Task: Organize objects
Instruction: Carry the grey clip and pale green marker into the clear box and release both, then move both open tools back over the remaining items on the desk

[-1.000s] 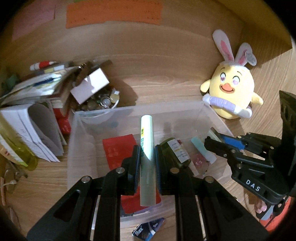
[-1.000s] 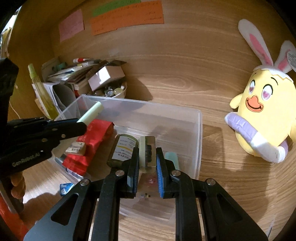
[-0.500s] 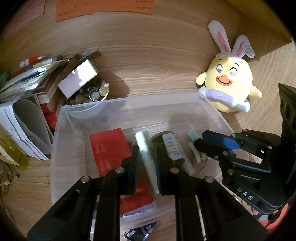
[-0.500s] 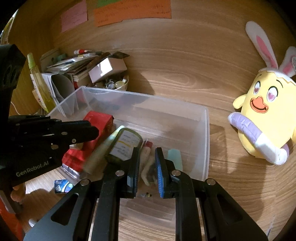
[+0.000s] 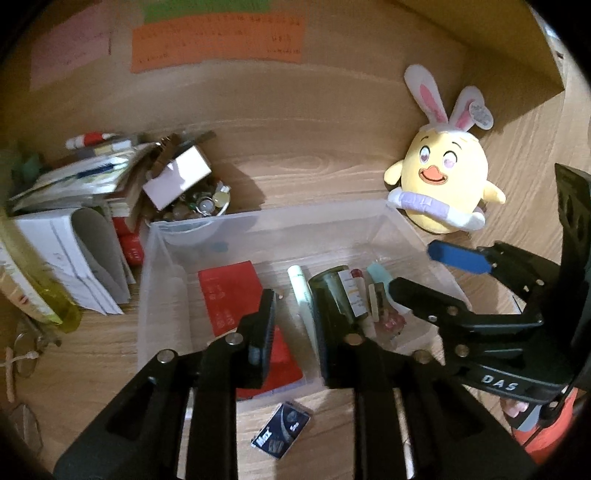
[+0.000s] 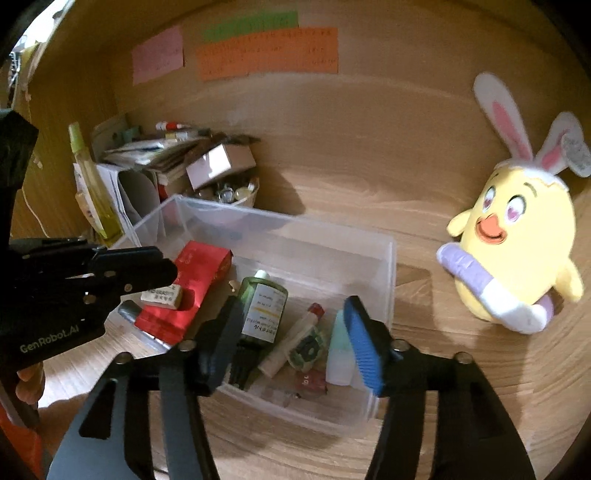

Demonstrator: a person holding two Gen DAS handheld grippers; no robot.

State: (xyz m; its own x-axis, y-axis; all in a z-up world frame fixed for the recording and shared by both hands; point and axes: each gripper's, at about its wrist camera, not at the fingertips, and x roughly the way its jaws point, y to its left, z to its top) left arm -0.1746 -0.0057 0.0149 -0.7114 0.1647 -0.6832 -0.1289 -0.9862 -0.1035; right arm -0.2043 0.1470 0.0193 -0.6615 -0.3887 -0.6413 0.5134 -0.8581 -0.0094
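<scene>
Both grippers over the clear bin [image 5: 155, 280], left gripper [image 5: 293, 332] and right gripper [image 6: 295, 332] opening, nothing between jaws; small blue packet [image 5: 282, 430] outside bin's near wall, long axis diagonal, nearer left gripper.

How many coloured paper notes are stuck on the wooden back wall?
3. The pink note is furthest left. The green note is up at the middle, and the orange note sits just below it. More may be hidden outside the views.
</scene>
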